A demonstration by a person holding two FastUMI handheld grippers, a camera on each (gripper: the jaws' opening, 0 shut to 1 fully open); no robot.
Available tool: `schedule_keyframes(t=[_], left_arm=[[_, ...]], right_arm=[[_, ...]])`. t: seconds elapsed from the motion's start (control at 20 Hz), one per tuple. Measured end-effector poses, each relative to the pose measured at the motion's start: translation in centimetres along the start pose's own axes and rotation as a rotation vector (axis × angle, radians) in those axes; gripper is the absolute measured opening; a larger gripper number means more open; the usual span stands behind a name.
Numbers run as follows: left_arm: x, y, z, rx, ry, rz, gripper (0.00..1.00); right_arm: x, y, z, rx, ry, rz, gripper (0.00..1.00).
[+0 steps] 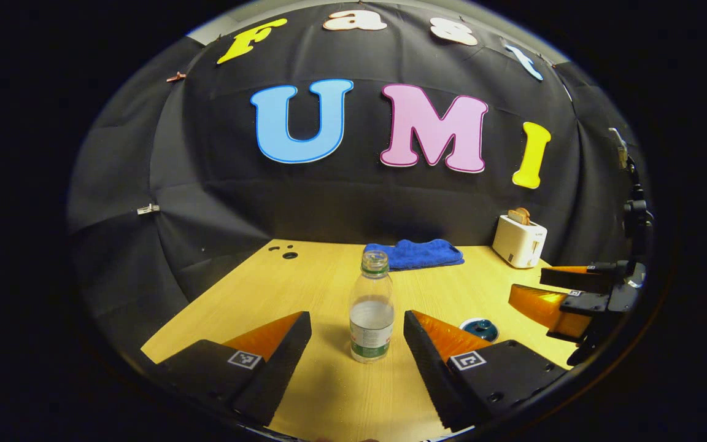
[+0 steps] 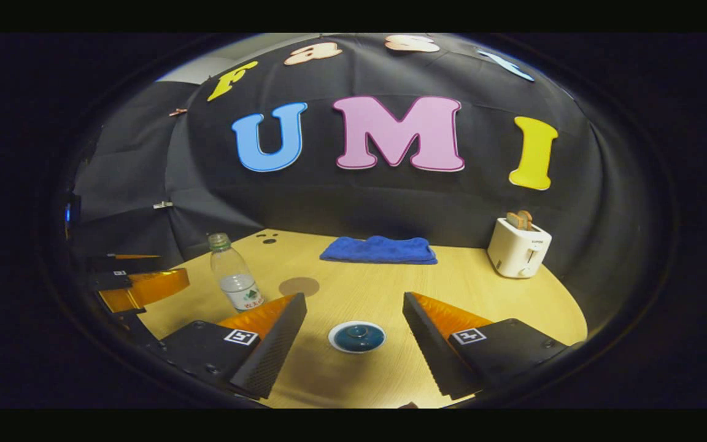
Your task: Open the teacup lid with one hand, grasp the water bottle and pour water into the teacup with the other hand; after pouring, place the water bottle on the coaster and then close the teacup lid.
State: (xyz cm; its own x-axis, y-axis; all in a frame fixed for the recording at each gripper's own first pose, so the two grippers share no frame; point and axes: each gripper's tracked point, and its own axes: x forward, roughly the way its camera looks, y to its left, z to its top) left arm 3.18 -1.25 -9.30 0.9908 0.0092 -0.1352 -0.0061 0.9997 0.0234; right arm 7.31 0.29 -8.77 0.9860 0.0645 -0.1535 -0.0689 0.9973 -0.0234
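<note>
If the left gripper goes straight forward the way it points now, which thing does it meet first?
Most likely the water bottle: it stands upright on the table, centred ahead of the open left gripper. The blue towel lies farther behind it. The exact depth is hard to judge.

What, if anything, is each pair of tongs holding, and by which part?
Nothing is held. The left tongs stand open either side of the water bottle, not touching it. The right tongs stand open around the lidded teacup.

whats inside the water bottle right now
The water bottle stands upright, cap on, with clear water in about its lower half; the label band hides the level near the base.
</note>
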Motion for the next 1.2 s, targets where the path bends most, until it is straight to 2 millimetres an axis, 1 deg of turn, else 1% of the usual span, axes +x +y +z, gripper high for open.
schedule_keyframes(t=[0.1,0.15,0.35,0.55,0.6,0.7,0.8,0.85,0.95,1.1,1.2], left_arm=[[0.0,0.1,-1.5,0.013,0.016,-0.004,0.96],[0.3,0.1,-2.3,0.021,0.027,-0.006,0.95],[1.0,0.2,-4.9,0.006,0.063,-0.027,0.95],[2.1,0.6,-7.9,0.001,0.107,-0.026,0.96],[2.3,0.7,-8.1,0.000,0.109,-0.028,0.96],[2.6,0.7,-8.4,-0.006,0.110,-0.037,0.95],[2.8,0.6,-8.8,-0.011,0.114,-0.044,0.95],[3.0,0.5,-8.9,-0.015,0.114,-0.048,0.96],[3.1,0.6,-9.0,-0.022,0.116,-0.053,0.96],[3.7,0.5,-9.2,-0.029,0.121,-0.055,0.96],[3.8,0.4,-9.2,-0.029,0.121,-0.056,0.95]], right_arm=[[1.0,-0.2,-1.2,-0.010,0.000,-0.013,0.98],[1.7,-0.5,-2.1,-0.021,0.006,-0.027,0.98],[4.6,-0.9,-5.6,-0.035,0.042,-0.045,0.98],[7.1,-0.6,-8.0,-0.079,0.058,-0.037,0.98],[7.5,-0.6,-8.4,-0.091,0.063,-0.034,0.98],[7.7,-0.4,-9.0,-0.094,0.065,-0.022,0.98],[7.9,-0.3,-9.2,-0.095,0.067,-0.018,0.93],[8.1,-0.3,-9.1,-0.090,0.063,-0.020,0.87],[8.3,-0.6,-8.9,-0.076,0.064,-0.029,0.84],[8.5,-0.4,-9.1,-0.046,0.077,-0.014,0.71],[8.6,-0.2,-9.1,-0.057,0.089,-0.002,0.66]])
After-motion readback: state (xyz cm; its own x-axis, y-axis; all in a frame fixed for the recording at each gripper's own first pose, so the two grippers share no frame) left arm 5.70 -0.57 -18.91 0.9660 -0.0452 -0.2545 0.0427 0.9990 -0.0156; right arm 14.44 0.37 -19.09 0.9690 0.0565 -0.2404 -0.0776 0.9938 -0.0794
